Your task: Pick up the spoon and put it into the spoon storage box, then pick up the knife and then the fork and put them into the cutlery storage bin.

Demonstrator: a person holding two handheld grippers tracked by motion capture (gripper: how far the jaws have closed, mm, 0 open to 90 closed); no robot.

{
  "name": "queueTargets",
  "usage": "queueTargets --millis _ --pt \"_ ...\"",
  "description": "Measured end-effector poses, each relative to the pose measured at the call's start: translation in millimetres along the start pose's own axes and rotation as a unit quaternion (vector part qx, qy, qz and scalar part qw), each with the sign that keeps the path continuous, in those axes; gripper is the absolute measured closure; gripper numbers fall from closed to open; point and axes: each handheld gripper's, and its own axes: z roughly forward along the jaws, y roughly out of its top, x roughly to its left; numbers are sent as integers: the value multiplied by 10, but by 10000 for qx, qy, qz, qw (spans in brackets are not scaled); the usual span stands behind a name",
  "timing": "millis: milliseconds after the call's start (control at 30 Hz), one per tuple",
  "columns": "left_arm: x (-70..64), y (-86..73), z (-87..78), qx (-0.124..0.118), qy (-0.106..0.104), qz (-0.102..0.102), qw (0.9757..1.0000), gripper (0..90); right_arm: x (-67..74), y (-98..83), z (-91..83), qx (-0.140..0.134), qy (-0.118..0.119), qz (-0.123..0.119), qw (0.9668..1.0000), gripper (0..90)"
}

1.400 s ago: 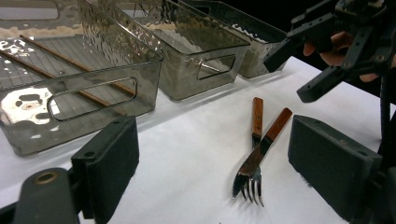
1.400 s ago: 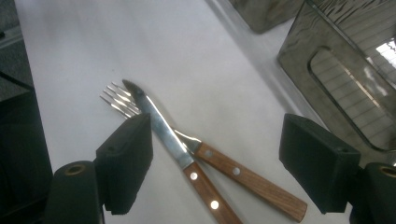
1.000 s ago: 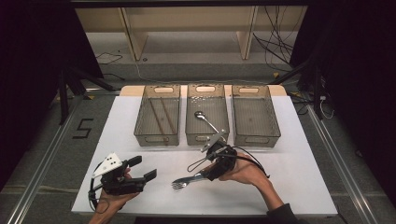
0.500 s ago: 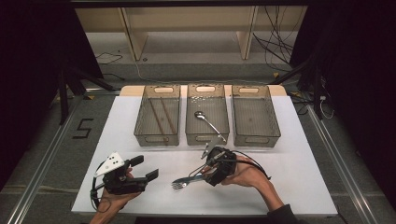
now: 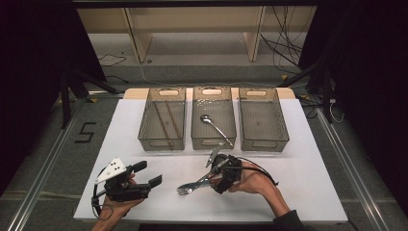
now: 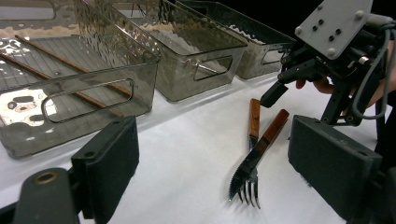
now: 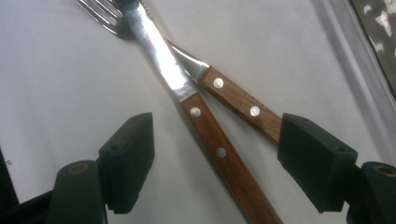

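Observation:
A wood-handled knife [image 7: 212, 140] lies crossed over a wood-handled fork [image 7: 238, 105] on the white table. My right gripper [image 7: 217, 140] is open, low over them, with its two jaws on either side of both handles. In the high view the right gripper [image 5: 214, 175] sits at the handle end of the fork [image 5: 186, 188]. My left gripper [image 5: 148, 174] rests open at the front left with nothing between its jaws. From the left gripper view the knife [image 6: 268, 135], the fork [image 6: 253, 119] and the right gripper [image 6: 303, 70] lie ahead of my left gripper [image 6: 210, 168].
Three clear bins stand in a row across the table's far half. The left bin [image 5: 144, 137] holds chopsticks [image 5: 166, 120], the middle bin [image 5: 197, 139] holds a spoon [image 5: 214, 125], and the right bin [image 5: 284, 134] shows nothing inside. Black cables trail from both grippers.
My right gripper has come down and slightly toward the near edge, settling over the cutlery handles. The left gripper has barely shifted.

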Motion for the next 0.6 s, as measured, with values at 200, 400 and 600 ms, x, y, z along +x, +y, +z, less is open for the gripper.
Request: queueTargets --millis 200,400,600 --pt "-3 3 5 6 6 0 10000 159 -8 -7 10 43 -40 0 10000 289" --pt "-7 9 19 11 -16 10 10000 159 -7 -11 35 192 -47 -78 9998 311" --pt "0 -6 9 30 2 5 10000 159 -31 -9 15 337 -71 -216 9992 352"
